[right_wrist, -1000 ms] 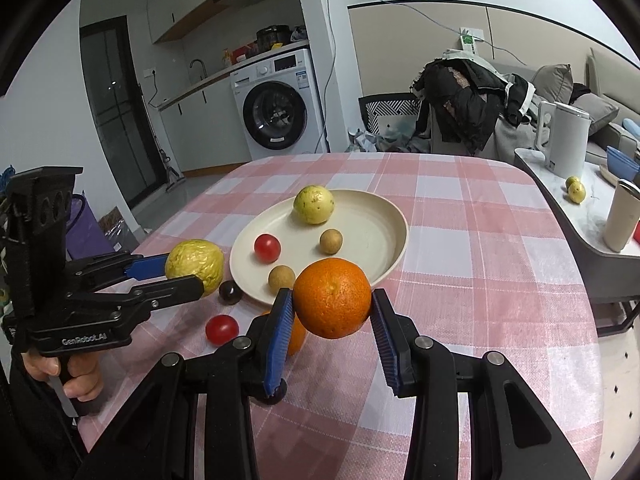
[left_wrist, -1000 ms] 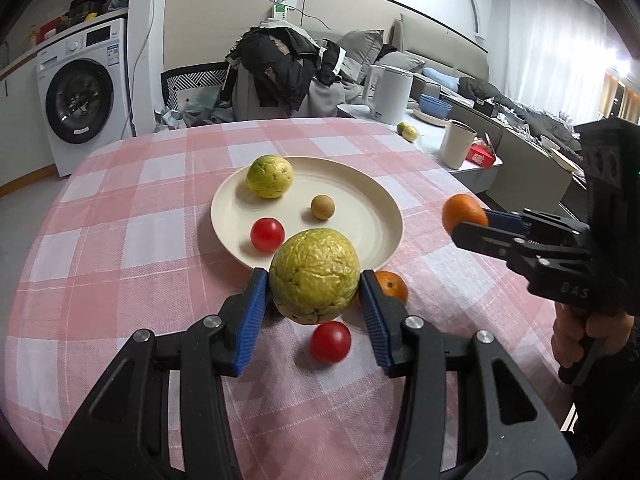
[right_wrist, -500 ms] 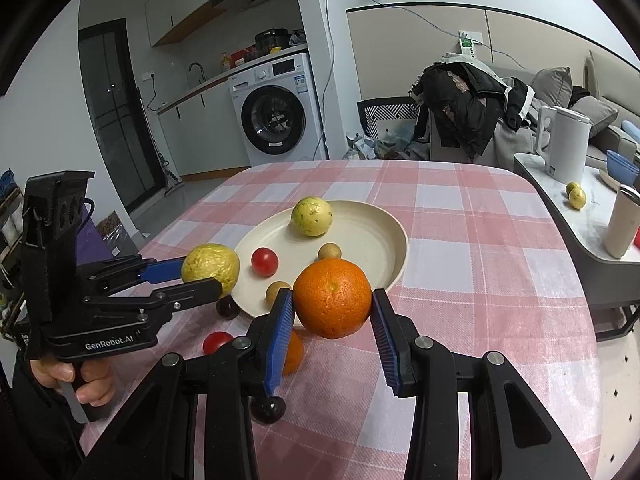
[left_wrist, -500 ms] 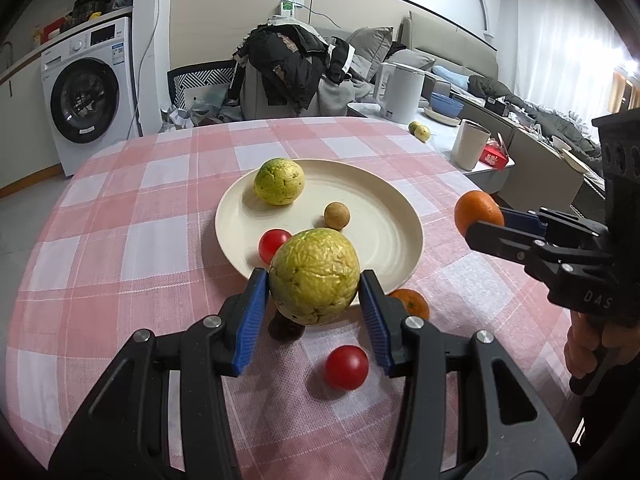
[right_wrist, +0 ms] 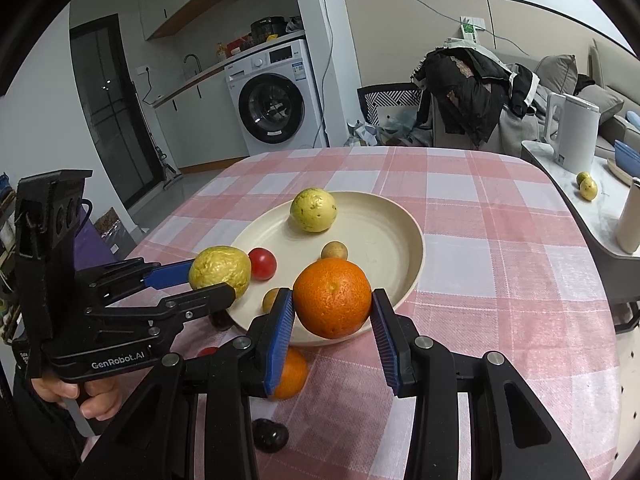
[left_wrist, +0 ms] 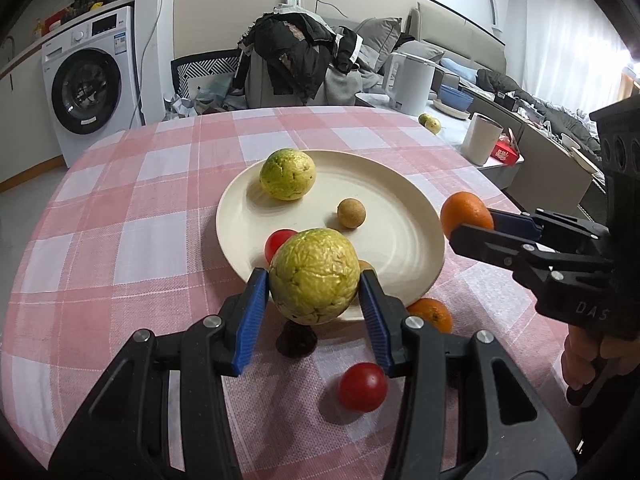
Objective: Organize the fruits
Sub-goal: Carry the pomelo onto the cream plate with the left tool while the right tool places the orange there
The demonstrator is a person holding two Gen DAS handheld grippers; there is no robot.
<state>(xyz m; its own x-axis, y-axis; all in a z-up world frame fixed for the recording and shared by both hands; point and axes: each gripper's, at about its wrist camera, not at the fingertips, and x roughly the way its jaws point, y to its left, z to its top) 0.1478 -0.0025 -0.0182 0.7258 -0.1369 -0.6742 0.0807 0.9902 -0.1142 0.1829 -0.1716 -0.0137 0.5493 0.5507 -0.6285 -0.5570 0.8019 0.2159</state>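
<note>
Your left gripper has its blue pads pressed against both sides of a wrinkled yellow-green fruit, jaws only partly apart, the fruit held clear of the cloth over the near rim of the cream plate. Your right gripper is clamped the same way on a large orange, which hangs above the plate's near right edge. In the right wrist view the left gripper reaches in from the left, its fruit beside a cherry tomato on the plate. Also on the plate lie a second yellow-green fruit toward the far side, a small tan round fruit near the middle, and another tan one half hidden behind your right gripper's left pad. On the pink checked tablecloth, just off the plate's near rim, sit a smaller orange, a dark, plum-like fruit and, nearer to you, a second cherry tomato. Your left hand grips the handle at the lower left. Beyond the table stand a washing machine, a chair heaped with dark clothes and, to the right, a white kettle on a side counter.
</note>
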